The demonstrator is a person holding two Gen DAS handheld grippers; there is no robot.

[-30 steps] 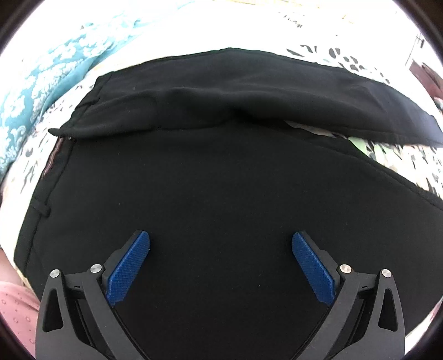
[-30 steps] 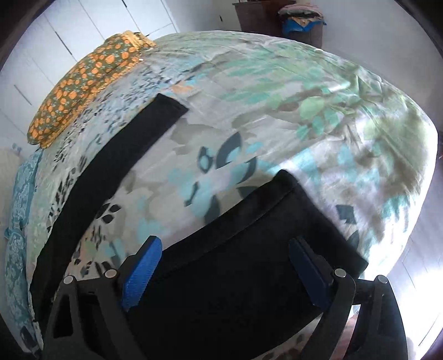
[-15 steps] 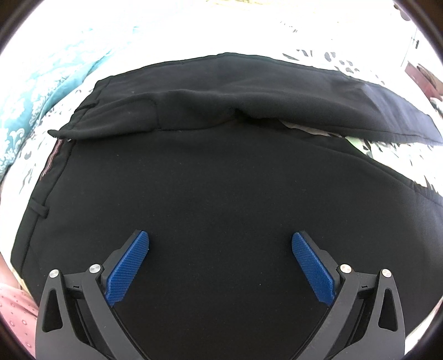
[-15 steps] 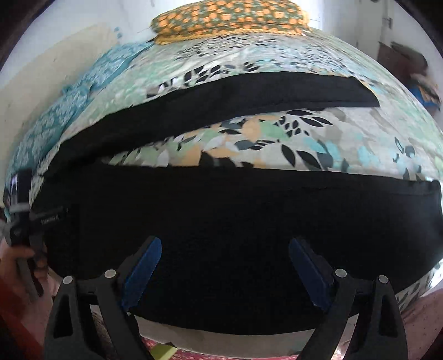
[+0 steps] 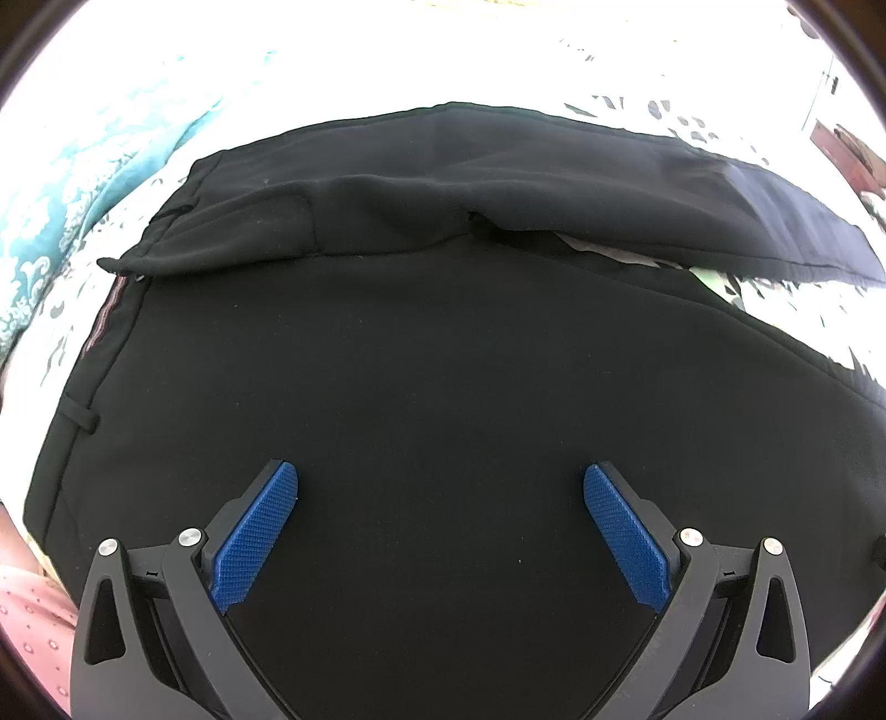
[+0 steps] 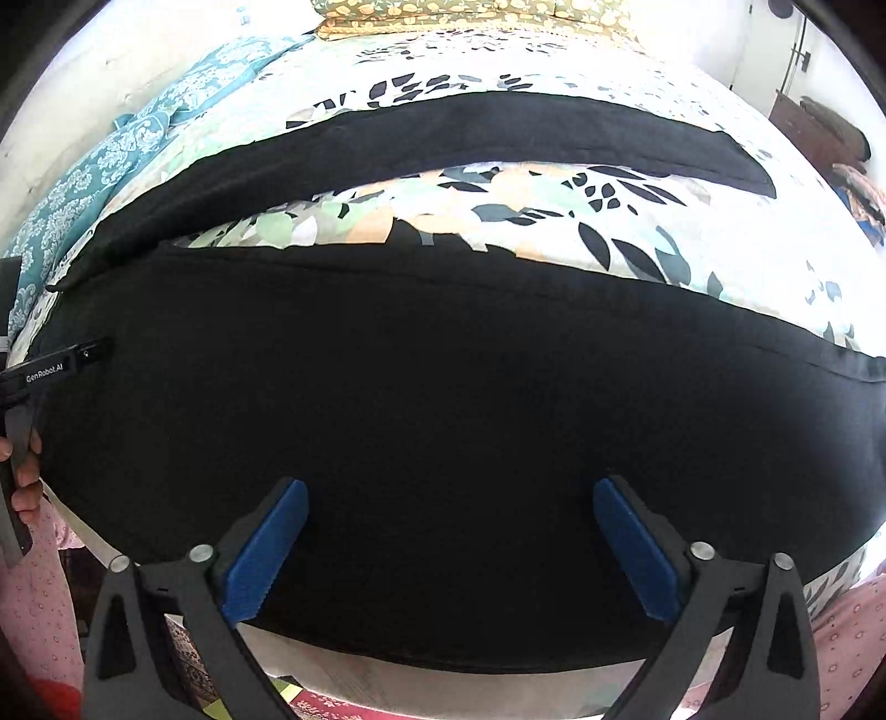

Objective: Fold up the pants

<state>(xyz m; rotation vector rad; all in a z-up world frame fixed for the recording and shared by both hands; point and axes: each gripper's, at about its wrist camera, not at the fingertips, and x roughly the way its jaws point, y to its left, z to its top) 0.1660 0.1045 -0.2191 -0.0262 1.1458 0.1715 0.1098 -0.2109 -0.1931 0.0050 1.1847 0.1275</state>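
Observation:
Black pants (image 5: 443,360) lie flat on a floral bed sheet (image 6: 554,221). In the left wrist view the waistband with a belt loop is at the left, and the far leg (image 5: 609,183) is spread away from the near one. My left gripper (image 5: 440,498) hovers open over the seat area, nothing between its blue pads. In the right wrist view the near leg (image 6: 443,387) fills the middle and the far leg (image 6: 443,138) runs behind it. My right gripper (image 6: 449,498) is over the near leg, its jaws opening wide with no cloth pinched.
An orange-flowered pillow (image 6: 470,14) lies at the head of the bed, with a teal patterned cloth (image 6: 111,166) along the left side. A hand (image 6: 25,471) holds the other gripper's handle at the left edge. Dark furniture (image 6: 819,133) stands at the right, and the bed's front edge runs below the fingers.
The right gripper swung and rolled from the leg hems to above the middle of the near leg, and its jaws stand slightly wider. The left gripper stayed in place.

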